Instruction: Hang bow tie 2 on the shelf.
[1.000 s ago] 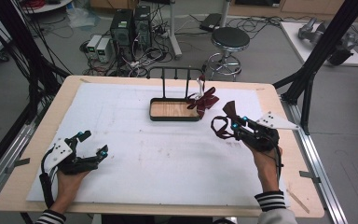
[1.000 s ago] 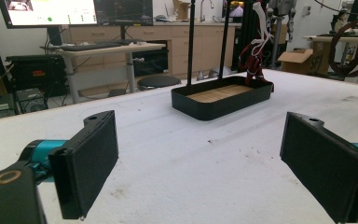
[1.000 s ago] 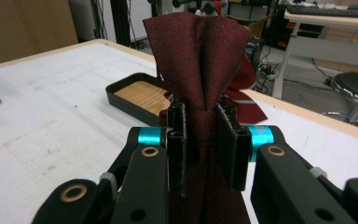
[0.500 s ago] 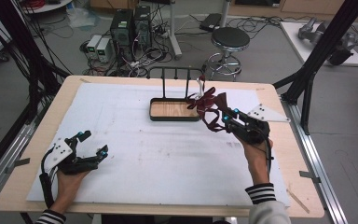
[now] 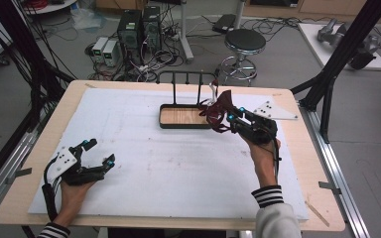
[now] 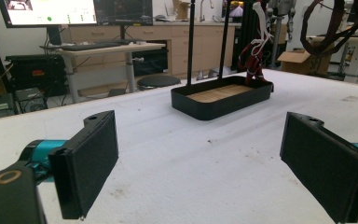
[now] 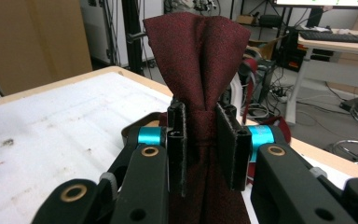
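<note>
Cloth pinched between right gripper pads, fanning above jaws.

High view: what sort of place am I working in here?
Most likely a robotics lab or workshop: desktop computer towers with tangled cables on the floor, a monitor on a desk, and black frame struts around the table.

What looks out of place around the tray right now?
One oddity: a dark red item droops off the rack's end post at the tray's far right corner, bunched rather than hanging neatly. The right gripper clamps another dark red cloth, pinched into a fan. Nothing looks spilled or broken.
</note>
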Action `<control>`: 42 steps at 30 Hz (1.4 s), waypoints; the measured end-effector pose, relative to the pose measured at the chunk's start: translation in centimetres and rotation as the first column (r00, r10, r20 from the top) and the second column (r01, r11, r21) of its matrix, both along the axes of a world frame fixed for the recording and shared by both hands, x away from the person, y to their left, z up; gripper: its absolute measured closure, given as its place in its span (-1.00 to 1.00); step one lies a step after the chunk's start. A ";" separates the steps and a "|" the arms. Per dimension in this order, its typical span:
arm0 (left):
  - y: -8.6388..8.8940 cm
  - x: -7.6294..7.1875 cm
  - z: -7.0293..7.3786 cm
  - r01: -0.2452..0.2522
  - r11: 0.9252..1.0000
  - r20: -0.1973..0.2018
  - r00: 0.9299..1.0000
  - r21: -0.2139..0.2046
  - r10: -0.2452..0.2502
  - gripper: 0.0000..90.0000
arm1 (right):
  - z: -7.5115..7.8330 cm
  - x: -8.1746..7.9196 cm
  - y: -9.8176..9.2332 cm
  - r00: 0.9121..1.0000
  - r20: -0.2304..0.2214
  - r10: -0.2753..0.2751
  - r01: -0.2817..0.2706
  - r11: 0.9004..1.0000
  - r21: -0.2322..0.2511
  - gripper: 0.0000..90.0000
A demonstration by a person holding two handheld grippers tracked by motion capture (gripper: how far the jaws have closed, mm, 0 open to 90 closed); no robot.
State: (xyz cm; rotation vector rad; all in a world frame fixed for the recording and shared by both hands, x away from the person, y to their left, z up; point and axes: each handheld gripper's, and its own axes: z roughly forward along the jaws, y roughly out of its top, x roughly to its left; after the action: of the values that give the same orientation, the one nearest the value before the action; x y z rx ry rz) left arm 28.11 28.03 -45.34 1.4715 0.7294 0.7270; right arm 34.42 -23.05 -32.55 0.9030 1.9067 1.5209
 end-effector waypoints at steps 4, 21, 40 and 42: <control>0.0 0.0 0.0 0.000 1.000 -0.001 1.000 -0.001 0.000 -0.74 | 0.4 0.7 1.2 1.000 0.007 0.012 -0.012 1.000 0.005 0.67; 0.0 0.0 0.0 0.002 1.000 -0.004 1.000 0.001 -0.002 -0.74 | 1.4 3.1 5.4 0.999 0.018 0.037 -0.037 0.999 0.011 0.67; 0.0 0.0 0.0 0.003 1.000 -0.004 1.000 -0.004 -0.003 -0.74 | 2.2 6.3 9.0 1.000 0.026 0.011 -0.012 1.000 0.011 0.67; 0.0 0.0 0.0 0.003 1.000 -0.004 1.000 -0.005 -0.003 -0.74 | 2.2 6.5 9.2 1.000 0.026 0.004 -0.004 1.000 0.012 0.67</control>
State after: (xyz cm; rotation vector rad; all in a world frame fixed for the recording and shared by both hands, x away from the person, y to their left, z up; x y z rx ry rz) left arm 28.13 28.06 -45.34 1.4690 0.7315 0.7201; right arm 40.93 -13.86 -30.40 0.8813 1.8843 1.5410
